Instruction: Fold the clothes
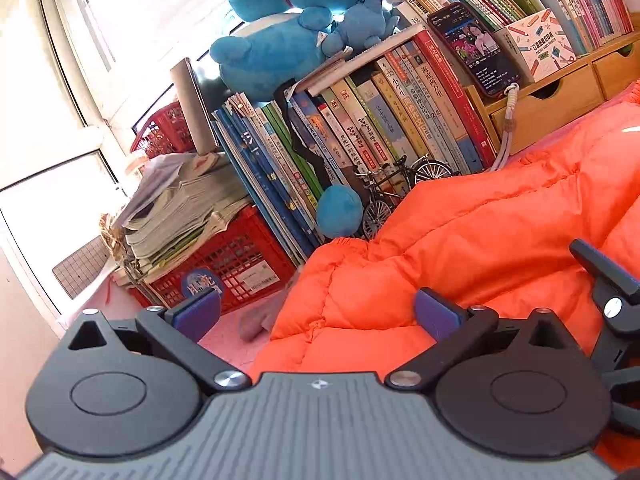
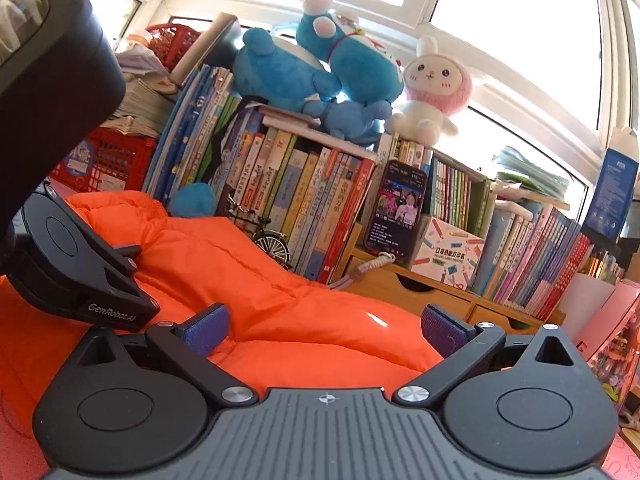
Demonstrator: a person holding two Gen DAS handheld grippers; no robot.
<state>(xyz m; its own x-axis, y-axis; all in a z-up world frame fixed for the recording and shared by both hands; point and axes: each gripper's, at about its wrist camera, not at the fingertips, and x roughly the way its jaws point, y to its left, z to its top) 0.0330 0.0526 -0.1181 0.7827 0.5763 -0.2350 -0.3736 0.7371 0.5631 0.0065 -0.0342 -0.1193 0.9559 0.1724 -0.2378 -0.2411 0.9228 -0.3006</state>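
Home setting, likely a child's bedroom or study corner by a window. Far side: rows of children's books (image 2: 280, 200) standing upright, wooden desk organiser with small drawers (image 2: 424, 288), phone (image 2: 396, 210) propped against the books with its screen lit. Blue plush toys (image 2: 320, 68) and a pink-and-white bunny plush (image 2: 434, 92) sit on top of the books. Far left: red plastic crate (image 1: 228, 264) under a stack of magazines (image 1: 180, 208). Small model bicycle (image 1: 396, 188) in front of the books. Bright window frames behind.

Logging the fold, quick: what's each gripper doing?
Left gripper: open, holding nothing, over the jacket.
Right gripper: open, holding nothing.
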